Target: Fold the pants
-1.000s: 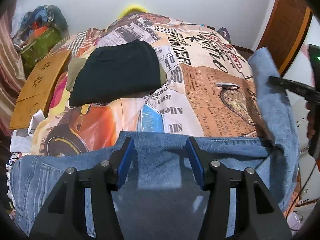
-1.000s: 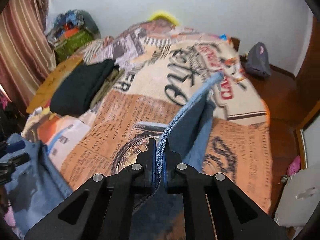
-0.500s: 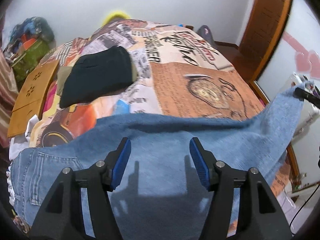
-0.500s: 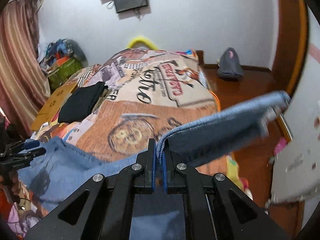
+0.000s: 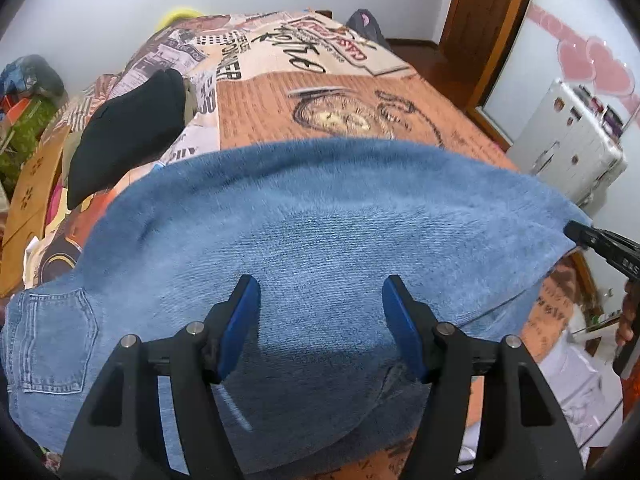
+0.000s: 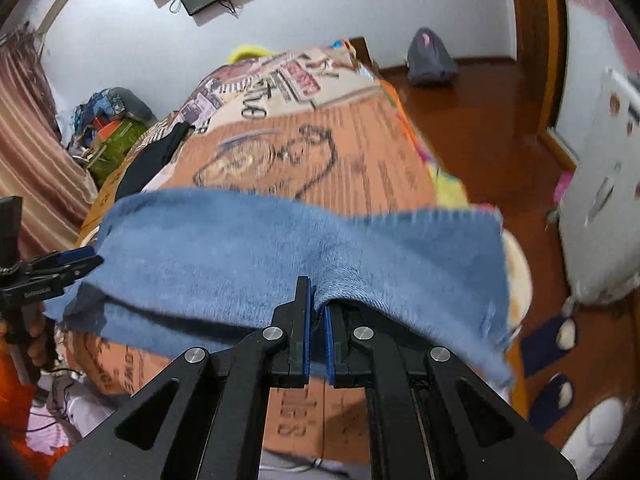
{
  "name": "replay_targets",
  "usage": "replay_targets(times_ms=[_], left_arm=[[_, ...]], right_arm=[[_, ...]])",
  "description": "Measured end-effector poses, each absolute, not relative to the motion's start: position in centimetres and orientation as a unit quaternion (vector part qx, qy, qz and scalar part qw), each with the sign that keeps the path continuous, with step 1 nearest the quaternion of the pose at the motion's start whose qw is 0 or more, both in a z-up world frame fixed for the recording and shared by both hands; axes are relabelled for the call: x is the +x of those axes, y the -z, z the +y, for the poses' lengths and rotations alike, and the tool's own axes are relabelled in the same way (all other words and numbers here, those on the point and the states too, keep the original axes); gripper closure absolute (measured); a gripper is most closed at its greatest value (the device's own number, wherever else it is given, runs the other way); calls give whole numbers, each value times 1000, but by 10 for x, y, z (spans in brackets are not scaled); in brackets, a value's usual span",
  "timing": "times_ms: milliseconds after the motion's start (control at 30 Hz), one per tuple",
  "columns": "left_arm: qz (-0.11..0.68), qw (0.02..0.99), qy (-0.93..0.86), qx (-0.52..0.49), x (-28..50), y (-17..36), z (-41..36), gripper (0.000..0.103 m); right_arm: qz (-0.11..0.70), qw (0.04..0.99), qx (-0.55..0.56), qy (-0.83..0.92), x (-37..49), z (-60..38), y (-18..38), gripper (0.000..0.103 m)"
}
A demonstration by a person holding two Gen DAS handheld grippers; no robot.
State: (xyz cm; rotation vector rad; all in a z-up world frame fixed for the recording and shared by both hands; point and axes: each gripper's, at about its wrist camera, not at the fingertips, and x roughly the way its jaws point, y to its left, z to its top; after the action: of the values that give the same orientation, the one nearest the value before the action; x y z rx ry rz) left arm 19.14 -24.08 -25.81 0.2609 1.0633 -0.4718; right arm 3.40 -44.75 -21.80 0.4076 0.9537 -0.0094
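Note:
Blue jeans (image 5: 304,216) lie across the near end of the bed, back pocket at lower left. My left gripper (image 5: 320,312) is open, fingers wide apart just above the denim, holding nothing. My right gripper (image 6: 317,300) is shut on the jeans' leg (image 6: 280,256) and holds it lifted and stretched out over the bed's right side. In the left wrist view the right gripper's tip (image 5: 580,236) shows pinching the leg end at far right. In the right wrist view the left gripper (image 6: 60,266) shows at far left by the denim.
A printed bedspread (image 5: 360,96) covers the bed. A folded black garment (image 5: 128,128) lies at its back left, a wooden board (image 5: 32,192) beside it. A white cabinet (image 5: 568,152) stands right of the bed. A backpack (image 6: 430,60) sits on the wooden floor.
My right gripper has pulled the jeans leg out to the right and spread it flat over the bed. The left gripper stayed open above the waist part.

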Motion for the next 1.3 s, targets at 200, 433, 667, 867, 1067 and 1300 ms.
replay_targets(times_ms=[200, 433, 667, 867, 1067, 1300], left_arm=[[506, 826, 221, 113, 198, 260, -240, 35], [492, 833, 231, 101, 209, 237, -249, 35], [484, 829, 252, 119, 219, 228, -289, 35], [503, 805, 287, 127, 213, 237, -340, 35], [518, 771, 338, 150, 189, 245, -399, 35], [521, 735, 394, 182, 145, 259, -462, 35]], right_arm=[[460, 861, 217, 16, 15, -457, 228, 87], [431, 877, 201, 73, -17, -490, 198, 71], [430, 871, 207, 118, -11, -533, 203, 69], [459, 850, 226, 123, -7, -546, 230, 68], [453, 851, 230, 131, -33, -548, 230, 57], [461, 850, 230, 113, -53, -540, 233, 53]])
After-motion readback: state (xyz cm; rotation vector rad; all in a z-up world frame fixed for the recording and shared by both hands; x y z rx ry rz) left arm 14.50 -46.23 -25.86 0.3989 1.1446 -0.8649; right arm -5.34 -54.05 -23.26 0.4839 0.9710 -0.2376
